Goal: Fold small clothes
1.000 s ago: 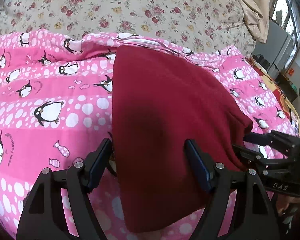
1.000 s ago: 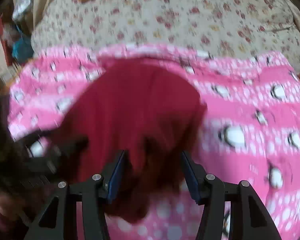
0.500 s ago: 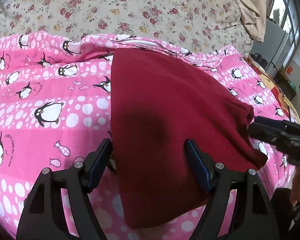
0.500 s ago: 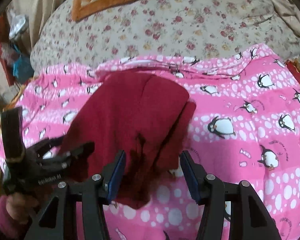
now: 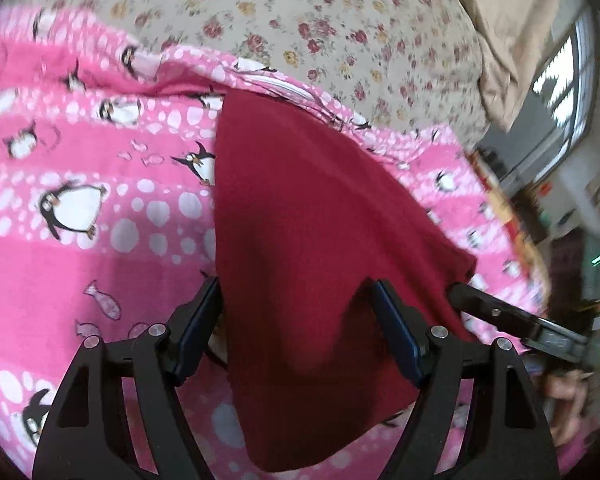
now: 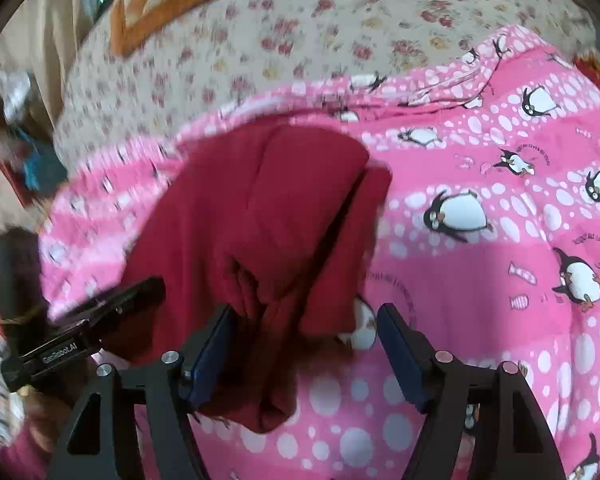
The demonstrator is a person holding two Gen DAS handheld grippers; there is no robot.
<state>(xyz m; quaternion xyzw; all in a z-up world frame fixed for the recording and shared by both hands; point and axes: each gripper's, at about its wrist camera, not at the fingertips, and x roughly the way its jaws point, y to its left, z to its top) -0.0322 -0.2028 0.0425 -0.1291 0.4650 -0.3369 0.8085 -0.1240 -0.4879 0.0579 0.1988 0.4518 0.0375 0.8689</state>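
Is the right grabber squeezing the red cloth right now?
Apart. The right wrist view shows the right hand-held gripper with its jaws just opened wide; the red cloth lies between them, with pink blanket showing inside the right pad.

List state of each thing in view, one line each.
red garment: folded, lying on the blanket, not gripped
left tongs: open, straddling the garment's near end
right tongs: open, jaws just widened, garment between them, pads off it
penguin blanket: spread over the floral bedspread

A bed's floral cover (image 5: 340, 28) carries a pink penguin blanket (image 5: 80, 152) (dark red garment (image 5: 300, 216) on top).
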